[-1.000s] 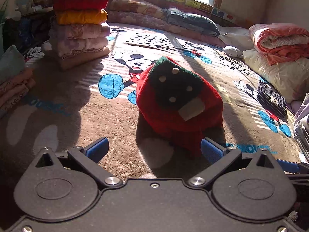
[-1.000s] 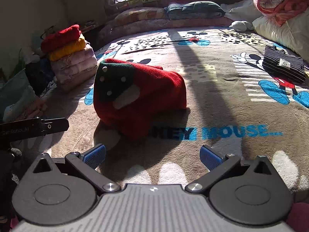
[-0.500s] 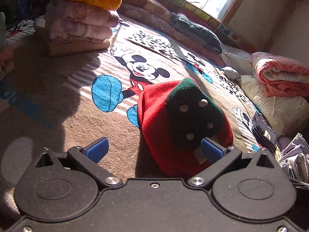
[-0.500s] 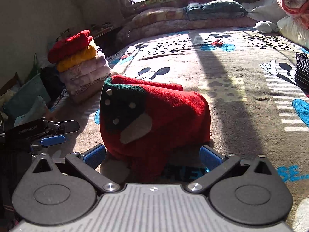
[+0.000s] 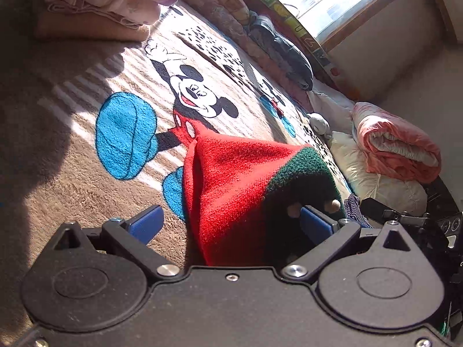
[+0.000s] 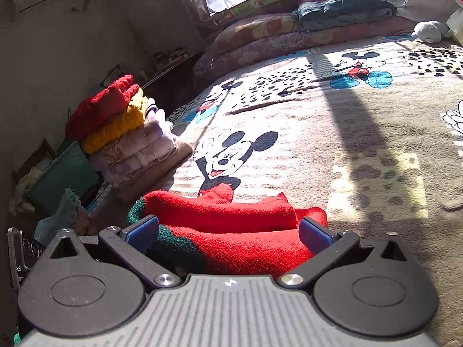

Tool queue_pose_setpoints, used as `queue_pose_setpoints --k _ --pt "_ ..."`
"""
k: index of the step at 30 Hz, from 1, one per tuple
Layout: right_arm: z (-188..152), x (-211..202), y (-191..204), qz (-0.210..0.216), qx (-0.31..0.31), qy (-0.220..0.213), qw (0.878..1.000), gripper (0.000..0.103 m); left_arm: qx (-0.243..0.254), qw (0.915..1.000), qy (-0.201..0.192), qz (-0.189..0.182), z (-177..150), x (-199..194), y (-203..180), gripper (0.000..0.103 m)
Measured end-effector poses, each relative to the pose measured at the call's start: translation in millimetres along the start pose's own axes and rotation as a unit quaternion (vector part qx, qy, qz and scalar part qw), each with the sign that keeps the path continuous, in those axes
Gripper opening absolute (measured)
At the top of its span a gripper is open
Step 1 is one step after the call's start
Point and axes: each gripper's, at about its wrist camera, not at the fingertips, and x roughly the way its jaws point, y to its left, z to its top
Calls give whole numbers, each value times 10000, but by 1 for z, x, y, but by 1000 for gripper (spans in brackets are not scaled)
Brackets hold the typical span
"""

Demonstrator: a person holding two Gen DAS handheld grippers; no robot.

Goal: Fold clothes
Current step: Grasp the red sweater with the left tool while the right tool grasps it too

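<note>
Both tongs have closed in since 0.5 s ago: left tongs (image 5: 230, 224) and right tongs (image 6: 228, 231) spread wide, straddling the folded red sweater (image 6: 231, 231); contact unclear. Its long axis lies across the right tongs.

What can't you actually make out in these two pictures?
- Red garment: near end hidden behind each hand-held gripper's body, both views.
- Folded stack: top cut off by the left view's edge.
- Whether the fingers touch the cloth: unclear.
</note>
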Motion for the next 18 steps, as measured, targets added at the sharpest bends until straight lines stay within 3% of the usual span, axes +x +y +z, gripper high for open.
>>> queue_pose_setpoints --k 2,3,4,5,6,7,9,11,14,18 --pt "-2 14 -6 73 -152 226 9996 102 105 9999 17 -127 -1 5 -2 100" --pt "-2 21 -9 109 -228 339 9991 102 166 9997 55 -158 -2 8 -3 95" --pt "-3 28 -13 146 -303 452 9984 95 228 9995 105 -168 -3 13 -5 90" --pt "-7 34 -15 144 -357 581 9976 81 289 9993 167 -157 -5 18 -6 75" --pt "-13 37 -16 104 -390 726 9965 75 382 9989 224 -121 -8 22 -8 64" --pt "-20 39 -16 90 -447 837 9954 71 504 9983 278 -61 -11 26 -10 61" --pt "-35 38 -11 139 -626 978 9931 69 820 9961 339 -26 -18 28 -19 43" --pt "-49 31 -4 174 -747 998 9920 69 1200 9921 370 -32 -26 28 -31 33" --pt "-63 18 -5 272 -566 999 9930 69 1888 9811 394 -131 -40 23 -50 27" --pt "-84 -3 -7 407 -353 1090 9926 69 2412 9676 599 -446 -59 12 -64 27"
